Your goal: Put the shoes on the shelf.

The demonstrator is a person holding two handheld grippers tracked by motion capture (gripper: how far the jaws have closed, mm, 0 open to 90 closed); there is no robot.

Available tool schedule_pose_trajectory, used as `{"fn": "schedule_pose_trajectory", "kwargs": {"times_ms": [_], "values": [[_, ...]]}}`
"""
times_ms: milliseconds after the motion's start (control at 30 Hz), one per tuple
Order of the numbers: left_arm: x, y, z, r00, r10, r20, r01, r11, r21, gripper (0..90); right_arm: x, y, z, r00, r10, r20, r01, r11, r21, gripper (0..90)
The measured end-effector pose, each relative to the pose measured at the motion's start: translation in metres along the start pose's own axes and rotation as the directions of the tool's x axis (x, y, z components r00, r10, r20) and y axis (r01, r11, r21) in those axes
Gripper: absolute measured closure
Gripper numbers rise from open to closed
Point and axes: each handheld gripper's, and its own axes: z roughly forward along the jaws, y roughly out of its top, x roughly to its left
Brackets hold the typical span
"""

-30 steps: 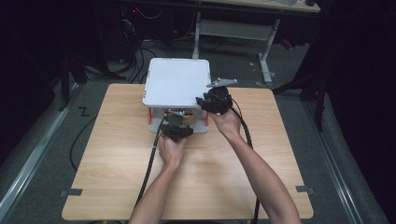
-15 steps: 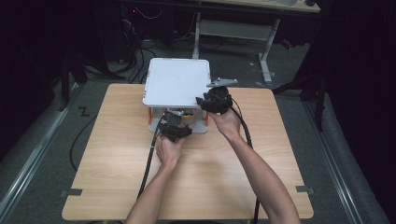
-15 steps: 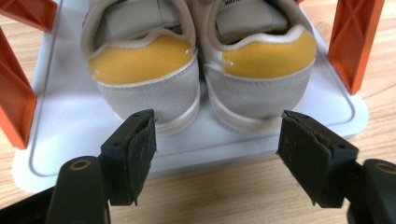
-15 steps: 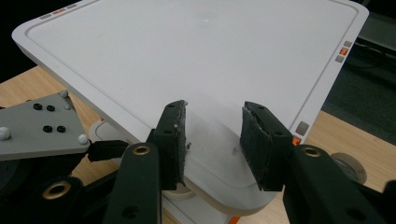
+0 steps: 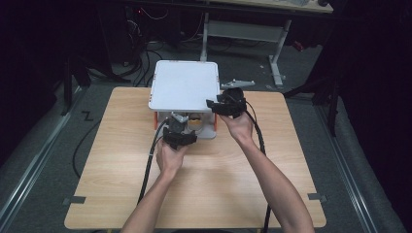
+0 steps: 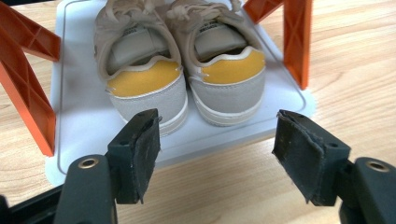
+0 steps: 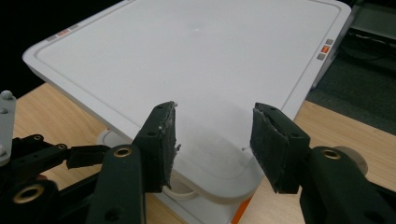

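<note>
Shoes [image 6: 180,70] sit paired, heels outward, on the rack's lower shelf [image 6: 79,116] for grabbing; left gripper [image 6: 217,149] gapes empty, right gripper [image 7: 212,140], just opening, holds nothing.

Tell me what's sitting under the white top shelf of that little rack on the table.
Under the top shelf, a pair of beige sneakers with yellow heel patches stands heels outward on the lower white tray, between orange supports. Their toes run out of the picture, so they cannot be seen.
</note>
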Motion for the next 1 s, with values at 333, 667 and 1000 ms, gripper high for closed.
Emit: {"fn": "schedule_pose_trajectory", "kwargs": {"times_ms": [333, 667, 1000], "values": [[0.006, 0.0, -0.026, 0.9984, 0.027, 0.05, -0.023, 0.9973, -0.07, 32.9, -0.014, -0.012, -0.029, 0.999, 0.042, -0.013, -0.043, 0.999, -0.026, 48.8], [0.016, 0.004, -0.054, 0.9952, 0.037, 0.091, -0.025, 0.9919, -0.125, 28.0, -0.016, -0.017, -0.053, 0.9991, 0.043, -0.008, -0.043, 0.997, -0.07, 47.2], [0.023, 0.001, -0.076, 0.9913, 0.057, 0.119, -0.037, 0.986, -0.162, 22.6, -0.027, -0.032, -0.084, 0.9979, 0.062, -0.018, -0.063, 0.994, -0.088, 47.4]]}}
